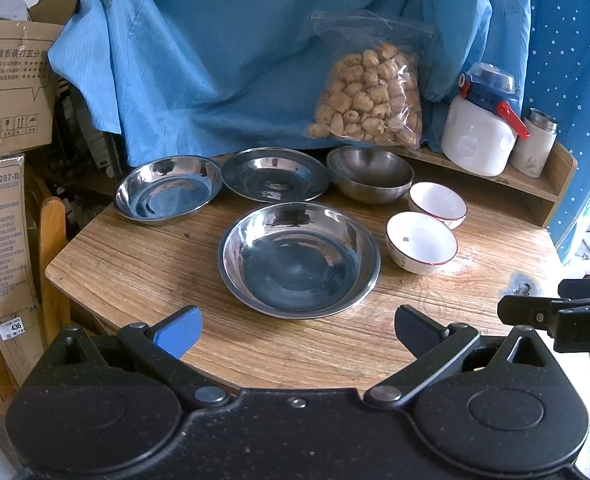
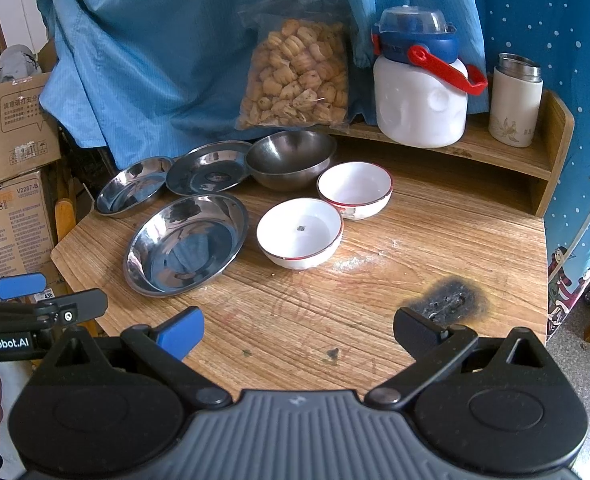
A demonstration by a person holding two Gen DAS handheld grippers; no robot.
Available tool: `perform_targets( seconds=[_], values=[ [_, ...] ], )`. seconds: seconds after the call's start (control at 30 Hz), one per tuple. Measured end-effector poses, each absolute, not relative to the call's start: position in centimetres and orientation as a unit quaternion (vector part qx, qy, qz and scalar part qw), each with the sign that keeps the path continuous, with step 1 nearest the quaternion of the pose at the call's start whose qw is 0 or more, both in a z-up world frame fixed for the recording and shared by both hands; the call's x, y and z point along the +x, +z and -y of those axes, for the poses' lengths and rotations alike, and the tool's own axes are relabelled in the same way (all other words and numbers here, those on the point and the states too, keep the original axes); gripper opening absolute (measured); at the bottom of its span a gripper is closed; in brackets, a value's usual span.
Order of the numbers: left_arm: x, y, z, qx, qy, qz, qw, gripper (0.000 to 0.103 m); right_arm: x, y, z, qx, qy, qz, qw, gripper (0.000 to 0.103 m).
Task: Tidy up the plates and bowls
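Note:
On the wooden table lie three steel plates: a near one, a far-left one and a far-middle one. A steel bowl stands behind two white red-rimmed bowls, a near one and a far one. My left gripper is open and empty at the near table edge, in front of the near plate. My right gripper is open and empty over the near table, right of the left gripper.
A bag of snacks, a white jug with a blue lid and a white flask stand on a low wooden shelf at the back. Blue cloth hangs behind. Cardboard boxes stand left. A burn mark is on the table.

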State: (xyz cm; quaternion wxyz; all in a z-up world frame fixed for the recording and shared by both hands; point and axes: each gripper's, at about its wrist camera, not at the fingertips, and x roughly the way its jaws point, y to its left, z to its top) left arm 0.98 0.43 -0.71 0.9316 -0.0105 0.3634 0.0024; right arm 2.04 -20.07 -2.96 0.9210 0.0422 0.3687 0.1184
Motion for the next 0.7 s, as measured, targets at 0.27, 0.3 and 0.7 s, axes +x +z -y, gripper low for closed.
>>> perform_targets(
  seconds=[0.27, 0.3, 0.7],
  values=[
    [1.0, -0.7, -0.5, -0.011, 0.003, -0.364, 0.931, 0.102, 2.3, -3.3, 20.6, 0.04, 0.124, -0.37, 0.92, 0.103],
    [1.0, -0.9, -0.4, -0.011, 0.004, -0.365, 0.931, 0.102, 2.2, -3.4, 20.7, 0.04, 0.125, -0.37, 0.92, 0.103],
    [1.4, -0.9, 0.9, -0.004, 0.014, -0.37, 0.929, 0.102, 3.1, -3.5, 21.2, 0.031, 0.137, -0.376, 0.916, 0.103]
  ],
)
